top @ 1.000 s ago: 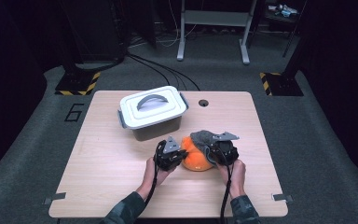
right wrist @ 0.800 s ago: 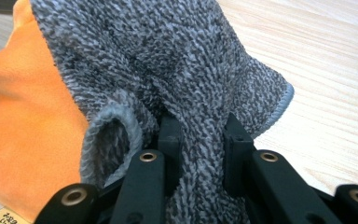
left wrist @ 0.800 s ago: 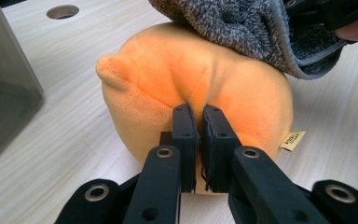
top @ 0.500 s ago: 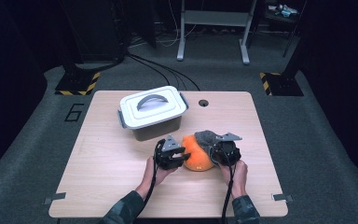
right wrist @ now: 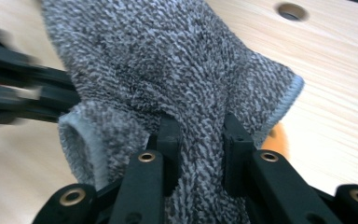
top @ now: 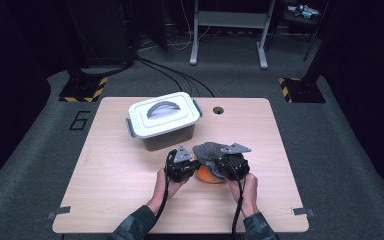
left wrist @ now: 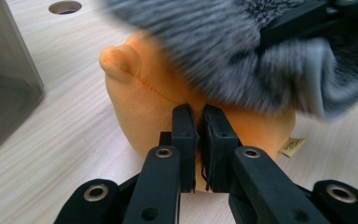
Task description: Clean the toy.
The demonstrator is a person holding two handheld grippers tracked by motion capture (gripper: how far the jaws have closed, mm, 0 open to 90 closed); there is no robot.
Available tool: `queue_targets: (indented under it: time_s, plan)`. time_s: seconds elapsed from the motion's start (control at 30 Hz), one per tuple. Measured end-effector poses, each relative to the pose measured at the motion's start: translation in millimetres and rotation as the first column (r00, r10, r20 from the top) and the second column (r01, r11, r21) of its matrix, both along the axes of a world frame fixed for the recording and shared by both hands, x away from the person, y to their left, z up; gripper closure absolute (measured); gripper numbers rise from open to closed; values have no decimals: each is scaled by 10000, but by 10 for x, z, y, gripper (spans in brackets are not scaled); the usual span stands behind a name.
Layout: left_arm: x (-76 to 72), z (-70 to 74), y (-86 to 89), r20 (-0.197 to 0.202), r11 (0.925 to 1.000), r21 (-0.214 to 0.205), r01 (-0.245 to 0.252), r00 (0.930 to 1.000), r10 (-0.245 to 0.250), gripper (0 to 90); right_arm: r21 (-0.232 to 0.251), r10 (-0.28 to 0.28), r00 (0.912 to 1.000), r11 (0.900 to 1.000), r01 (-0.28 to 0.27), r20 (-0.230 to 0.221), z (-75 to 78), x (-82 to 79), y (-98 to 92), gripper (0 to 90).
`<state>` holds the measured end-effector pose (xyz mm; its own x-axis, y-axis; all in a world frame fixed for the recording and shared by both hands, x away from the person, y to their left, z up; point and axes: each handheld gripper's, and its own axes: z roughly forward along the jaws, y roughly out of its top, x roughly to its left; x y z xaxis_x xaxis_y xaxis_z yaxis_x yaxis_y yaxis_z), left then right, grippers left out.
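Two hands work one orange plush toy (top: 207, 174) at the near middle of a wooden bench (top: 130, 200), a grey fleecy cloth (top: 207, 150) draped over its top. The left tool (top: 189, 167) is clenched on a pinch of the toy's orange skin; in the left gripper view its jaws (left wrist: 198, 135) meet almost pad to pad on the plush (left wrist: 140, 107), having opened briefly and closed again within the last moments, with the fabric between them. The right tool (top: 219, 164) grips a fold of the cloth, which bunches between its jaws (right wrist: 200, 140) in the right gripper view, the cloth (right wrist: 168, 70) rising ahead of them and hiding nearly all of the toy, bar a sliver of orange (right wrist: 277, 137) just right of the jaws. Beyond the left tool, well apart from it, stands one white-lidded box (top: 162, 119) with a grey handle; its dark wall (left wrist: 4, 74) edges the left gripper view, cut off by the frame. One round hole in the bench (top: 218, 110) lies farther off, past both tools. A small tag (left wrist: 291, 145) juts from the toy to the right of the left tool's jaws; its print is too small to read. The cloth above them is blurred, and dark bars at the right gripper view's left edge (right wrist: 18, 88) are too smeared to make out. Nothing lies between box and toy. From above, the tools' bodies cover most of the toy.
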<state>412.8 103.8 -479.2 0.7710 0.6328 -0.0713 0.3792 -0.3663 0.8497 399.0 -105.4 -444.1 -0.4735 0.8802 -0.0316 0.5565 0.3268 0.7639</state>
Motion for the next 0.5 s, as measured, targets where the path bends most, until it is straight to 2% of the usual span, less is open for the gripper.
queue_targets:
  time_s: [0.13,0.2,0.23,0.33,0.4,0.5]
  plan:
    - [0,-9,-9,64,9999,-168,-15,10000,16,844,-86,-748,9970,9972,747,-200,-111,86,-199,735]
    - [-2,-4,-15,91,9997,-230,-46,9999,48,829,70,-802,9964,9967,804,-266,-141,108,-251,735]
    - [-3,3,-7,68,9997,-240,18,10000,-17,794,61,-800,9963,9968,802,-300,-134,111,-249,734]
    - [-15,35,62,12,9991,-391,161,9999,-161,565,-142,-716,9970,9974,712,-291,-109,123,-229,734]
    - [-27,52,124,224,9992,-236,323,9992,-318,480,-62,-723,9967,9974,721,-360,-102,142,-235,734]
    - [-67,28,135,101,9964,169,826,9965,-827,391,50,-765,9966,9970,767,-316,-107,174,-256,733]
